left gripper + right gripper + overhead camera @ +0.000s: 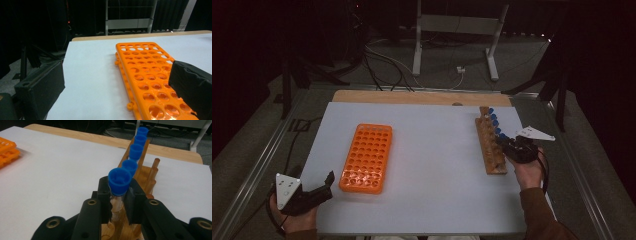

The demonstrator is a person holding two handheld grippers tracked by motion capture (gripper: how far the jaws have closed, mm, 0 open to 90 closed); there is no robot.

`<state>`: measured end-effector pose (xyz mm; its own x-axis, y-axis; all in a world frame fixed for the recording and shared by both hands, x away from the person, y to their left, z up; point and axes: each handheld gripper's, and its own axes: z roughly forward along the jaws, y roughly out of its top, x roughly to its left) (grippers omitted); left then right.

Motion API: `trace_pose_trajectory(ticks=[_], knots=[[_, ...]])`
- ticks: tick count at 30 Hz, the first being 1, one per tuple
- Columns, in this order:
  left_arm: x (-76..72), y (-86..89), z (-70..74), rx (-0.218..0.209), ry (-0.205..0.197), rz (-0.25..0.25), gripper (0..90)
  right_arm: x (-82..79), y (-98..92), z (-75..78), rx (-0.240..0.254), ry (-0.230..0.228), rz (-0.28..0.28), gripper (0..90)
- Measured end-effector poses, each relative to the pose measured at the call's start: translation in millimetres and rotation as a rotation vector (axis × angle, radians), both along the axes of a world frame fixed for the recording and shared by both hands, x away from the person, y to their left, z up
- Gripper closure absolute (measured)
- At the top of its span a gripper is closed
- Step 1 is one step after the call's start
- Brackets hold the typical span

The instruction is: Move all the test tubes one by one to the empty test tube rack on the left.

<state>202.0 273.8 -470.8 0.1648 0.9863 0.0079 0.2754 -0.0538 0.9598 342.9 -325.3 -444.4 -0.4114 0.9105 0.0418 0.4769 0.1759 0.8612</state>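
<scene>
Now right gripper (117,202) clamped on blue-capped tube (119,181) in wooden rack (491,145); left gripper (120,87) spread wide beside orange rack (147,75).

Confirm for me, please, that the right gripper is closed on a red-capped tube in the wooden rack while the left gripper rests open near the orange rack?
Not quite: the cap is blue, as the right gripper view shows. The right gripper is closed on a blue-capped tube in the wooden rack, and the left gripper rests open near the orange rack.

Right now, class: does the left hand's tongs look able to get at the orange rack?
Probably yes. The left tongs stand open beside the orange rack, aimed at its near end, with bare table between them and nothing blocking.
</scene>
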Motion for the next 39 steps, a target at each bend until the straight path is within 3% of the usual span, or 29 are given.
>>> trace_pose_trajectory(ticks=[7, 15, 23, 30, 39], knots=[[0.1, -0.5, -0.1, 0.004, 0.003, -0.002, 1.4, -2.6, 0.0, 9.1, -0.006, -0.018, 0.005, 76.9], [-0.2, -1.2, -0.9, 0.006, 0.01, 0.002, 1.4, -8.9, -1.6, 22.6, 0.018, -0.063, 0.014, 76.8], [0.7, -3.5, -2.0, 0.016, 0.023, 0.005, 1.4, -17.4, -0.7, 33.2, -0.006, -0.111, 0.013, 76.9], [0.9, -7.7, 2.2, 0.007, 0.017, 0.0, 1.4, -24.1, -1.5, 46.3, 0.01, -0.142, 0.024, 76.9], [13.5, -31.1, 20.7, 0.008, -0.008, -0.108, 1.4, -26.3, 14.3, 51.1, 0.035, -0.134, 0.087, 76.9]])
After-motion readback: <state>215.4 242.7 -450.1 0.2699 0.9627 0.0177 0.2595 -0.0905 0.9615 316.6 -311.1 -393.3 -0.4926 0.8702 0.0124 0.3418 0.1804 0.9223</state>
